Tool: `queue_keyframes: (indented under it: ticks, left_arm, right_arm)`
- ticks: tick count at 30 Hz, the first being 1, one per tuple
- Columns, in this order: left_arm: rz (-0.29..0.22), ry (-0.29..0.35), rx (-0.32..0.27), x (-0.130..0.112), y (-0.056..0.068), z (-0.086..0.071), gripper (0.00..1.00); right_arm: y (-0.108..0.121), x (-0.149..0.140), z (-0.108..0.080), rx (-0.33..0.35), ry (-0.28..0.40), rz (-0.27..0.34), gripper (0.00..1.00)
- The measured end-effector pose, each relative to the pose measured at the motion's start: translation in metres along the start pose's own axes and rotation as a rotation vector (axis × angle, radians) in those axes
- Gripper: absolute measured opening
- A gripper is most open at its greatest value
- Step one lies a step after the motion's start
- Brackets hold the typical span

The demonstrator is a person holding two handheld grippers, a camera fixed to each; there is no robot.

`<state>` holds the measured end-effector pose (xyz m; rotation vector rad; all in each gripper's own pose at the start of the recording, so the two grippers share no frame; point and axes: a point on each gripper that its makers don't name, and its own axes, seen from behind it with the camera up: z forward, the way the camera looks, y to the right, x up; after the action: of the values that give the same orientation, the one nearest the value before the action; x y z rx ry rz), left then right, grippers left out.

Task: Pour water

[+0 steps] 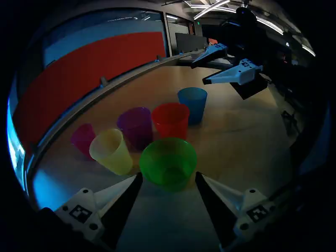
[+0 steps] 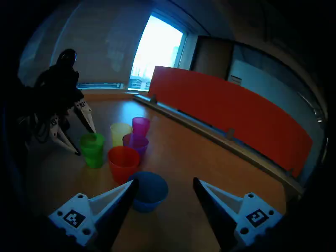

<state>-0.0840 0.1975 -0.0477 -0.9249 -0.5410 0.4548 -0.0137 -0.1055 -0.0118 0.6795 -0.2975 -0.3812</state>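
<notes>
Six empty-looking plastic cups stand clustered on a wooden table [image 1: 235, 138]. In the left gripper view the green cup [image 1: 168, 164] is nearest, standing upright between the tips of my open left gripper [image 1: 168, 176]. Behind it are the yellow cup [image 1: 111, 151], magenta cup [image 1: 83, 138], purple cup [image 1: 135, 126], red cup [image 1: 171, 119] and blue cup [image 1: 192, 103]. The right gripper [image 1: 198, 74] hovers open beyond the blue cup. In the right gripper view the blue cup [image 2: 147, 191] sits just ahead of my open right gripper [image 2: 165, 180], near its left finger. The red cup [image 2: 123, 163] and green cup [image 2: 93, 149] stand farther off.
An orange divider panel [image 2: 235, 109] with a metal rail [image 2: 201, 130] runs along the table's far side. A bright window [image 2: 157, 52] lies beyond. A person in dark clothes [image 2: 59, 88] holds the left gripper [image 2: 85, 142] by the green cup.
</notes>
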Motion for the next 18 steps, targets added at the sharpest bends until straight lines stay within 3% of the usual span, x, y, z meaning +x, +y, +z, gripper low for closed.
queue_keyframes:
  ticks: [18]
  left_arm:
    - [-0.017, 0.022, 0.015, 0.012, -0.004, 0.014, 0.94]
  right_arm:
    - [0.000, -0.004, 0.003, 0.003, 0.002, 0.008, 1.00]
